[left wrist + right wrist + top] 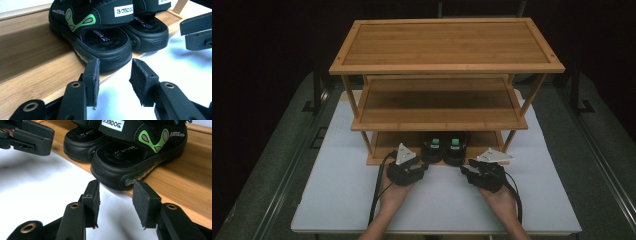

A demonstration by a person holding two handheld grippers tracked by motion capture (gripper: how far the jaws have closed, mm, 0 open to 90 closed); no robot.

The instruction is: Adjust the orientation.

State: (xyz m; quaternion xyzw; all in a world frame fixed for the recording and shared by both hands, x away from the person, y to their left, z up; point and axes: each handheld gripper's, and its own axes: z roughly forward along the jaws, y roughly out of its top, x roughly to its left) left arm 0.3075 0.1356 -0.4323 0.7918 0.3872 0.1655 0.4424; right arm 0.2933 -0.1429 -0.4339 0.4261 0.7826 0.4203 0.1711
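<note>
Currently, a person is sitting at a white worktop (532, 200), holding a two-jaw tool in each hand. A three-tier bamboo shoe rack (447, 67) is standing toward the far edge of the worktop, its two upper shelves bare. A pair of black sandals with green markings is resting side by side on the lowest shelf, at the middle of that shelf's near edge, toes pointing toward the person.

The left tool (419, 166) is hovering over the worktop just in front of the left sandal (432, 149). In the left gripper view, its jaws are standing spread apart, gripping nothing, with the sandal's rounded toe (110, 53) just beyond the fingertips and slightly overhanging the shelf edge.

The right tool (468, 170) is hovering just in front of the right sandal (455, 149). In the right gripper view, its jaws are likewise standing spread and pinching nothing, with the sandal's toe (112, 173) lying just past them.

Both tools are sitting near each other, close to the middle of the worktop, each pointing at its own sandal. Each is touching neither shoe nor shelf. Black cables (374, 200) are trailing back toward the near edge of the worktop.
</note>
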